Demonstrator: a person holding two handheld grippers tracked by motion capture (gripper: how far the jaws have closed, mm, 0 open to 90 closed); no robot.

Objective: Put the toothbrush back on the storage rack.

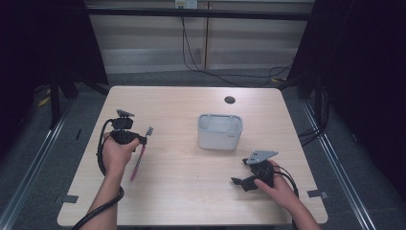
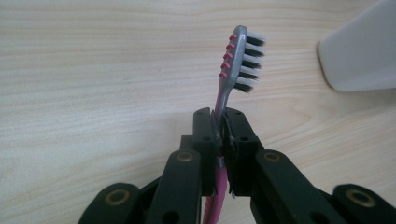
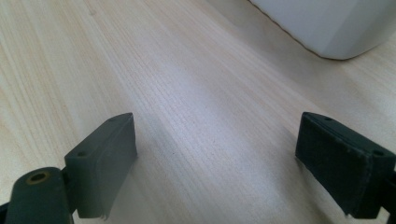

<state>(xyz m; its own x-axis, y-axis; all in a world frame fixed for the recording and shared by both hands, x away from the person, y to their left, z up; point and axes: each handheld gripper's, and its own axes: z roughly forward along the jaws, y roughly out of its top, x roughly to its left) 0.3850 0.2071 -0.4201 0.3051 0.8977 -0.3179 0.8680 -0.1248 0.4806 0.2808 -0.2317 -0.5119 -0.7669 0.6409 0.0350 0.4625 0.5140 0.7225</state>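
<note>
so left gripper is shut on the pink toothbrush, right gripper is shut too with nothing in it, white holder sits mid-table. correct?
Not quite: the right gripper is open, not shut. The right gripper view shows its jaws standing wide apart over bare table, nothing between them. The rest holds: the left gripper is shut on the pink toothbrush, and the white holder sits mid-table.

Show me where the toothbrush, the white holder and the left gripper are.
toothbrush [image 2: 239,60]: left gripper view, on the grey head beside the bristles.
white holder [image 1: 219,139]: high view, on its front wall.
left gripper [image 2: 220,123]: left gripper view, between the jaw tips, shut on the toothbrush neck.
</note>
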